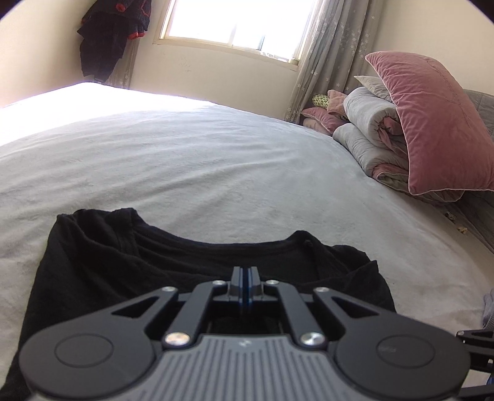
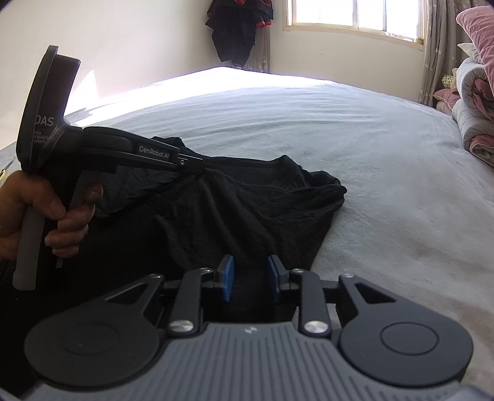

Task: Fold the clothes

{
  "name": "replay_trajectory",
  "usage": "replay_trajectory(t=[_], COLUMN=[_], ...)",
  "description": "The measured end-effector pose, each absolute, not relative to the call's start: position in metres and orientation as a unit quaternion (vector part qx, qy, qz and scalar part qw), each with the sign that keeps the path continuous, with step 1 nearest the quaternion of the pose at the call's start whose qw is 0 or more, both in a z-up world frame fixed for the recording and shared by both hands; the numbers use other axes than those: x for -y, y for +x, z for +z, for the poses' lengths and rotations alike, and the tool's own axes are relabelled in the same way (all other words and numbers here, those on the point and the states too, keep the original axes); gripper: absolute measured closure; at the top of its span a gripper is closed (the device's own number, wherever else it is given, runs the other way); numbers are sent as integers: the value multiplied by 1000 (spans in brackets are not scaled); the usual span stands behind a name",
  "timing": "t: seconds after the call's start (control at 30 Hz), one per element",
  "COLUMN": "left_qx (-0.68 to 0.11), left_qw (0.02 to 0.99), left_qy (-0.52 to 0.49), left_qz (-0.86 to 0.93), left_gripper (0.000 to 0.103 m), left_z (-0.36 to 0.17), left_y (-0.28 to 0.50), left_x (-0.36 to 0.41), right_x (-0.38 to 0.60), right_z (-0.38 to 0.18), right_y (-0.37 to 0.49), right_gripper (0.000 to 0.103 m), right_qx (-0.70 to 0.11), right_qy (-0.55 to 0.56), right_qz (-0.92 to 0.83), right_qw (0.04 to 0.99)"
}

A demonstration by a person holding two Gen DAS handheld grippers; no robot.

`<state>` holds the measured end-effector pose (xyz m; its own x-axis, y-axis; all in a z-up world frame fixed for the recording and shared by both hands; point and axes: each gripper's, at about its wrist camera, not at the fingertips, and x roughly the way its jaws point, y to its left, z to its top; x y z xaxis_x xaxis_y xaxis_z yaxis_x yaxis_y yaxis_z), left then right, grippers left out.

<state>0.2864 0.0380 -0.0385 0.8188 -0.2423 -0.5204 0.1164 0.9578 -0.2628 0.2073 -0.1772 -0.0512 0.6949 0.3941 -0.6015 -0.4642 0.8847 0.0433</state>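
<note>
A black T-shirt [image 1: 123,262] lies rumpled on the pale grey bed [image 1: 216,160], its neckline facing away in the left wrist view. My left gripper [image 1: 246,273] is shut, its fingers pressed together over the cloth just below the collar. In the right wrist view the left gripper [image 2: 202,166], held by a hand [image 2: 55,197], pinches the T-shirt [image 2: 247,209] near its upper edge, and folds run towards its tip. My right gripper [image 2: 248,277] is open low over the shirt's near part. Its blue pads [image 2: 228,279] stand apart and do not press on the cloth.
A pink pillow [image 1: 438,123] leans on folded grey quilts [image 1: 370,129] at the right side of the bed. Dark clothes [image 2: 237,31] hang on the far wall beside a bright window [image 2: 355,15] with a curtain. The bed sheet [image 2: 370,154] spreads wide beyond the shirt.
</note>
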Motion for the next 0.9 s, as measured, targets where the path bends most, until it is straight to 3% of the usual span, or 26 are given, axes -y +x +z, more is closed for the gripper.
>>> replay_trajectory(t=[0.33, 0.63, 0.7, 0.9], left_qx=[-283, -335, -317, -319], left_qw=[947, 918, 926, 922], left_qy=[-125, -154, -138, -157], left_qz=[-90, -146, -149, -153], left_gripper=[98, 98, 98, 97], left_z=[-14, -55, -64, -51], left_y=[251, 230, 223, 213], left_x=[-78, -113, -106, -104], right_x=[136, 121, 121, 126], right_z=[-45, -56, -55, -45], right_y=[196, 201, 200, 193], right_gripper=[74, 77, 75, 74], right_qx=[-282, -303, -306, -294], right_qy=[-77, -76, -77, -65], right_qz=[303, 314, 321, 319], right_qw=[907, 897, 893, 899])
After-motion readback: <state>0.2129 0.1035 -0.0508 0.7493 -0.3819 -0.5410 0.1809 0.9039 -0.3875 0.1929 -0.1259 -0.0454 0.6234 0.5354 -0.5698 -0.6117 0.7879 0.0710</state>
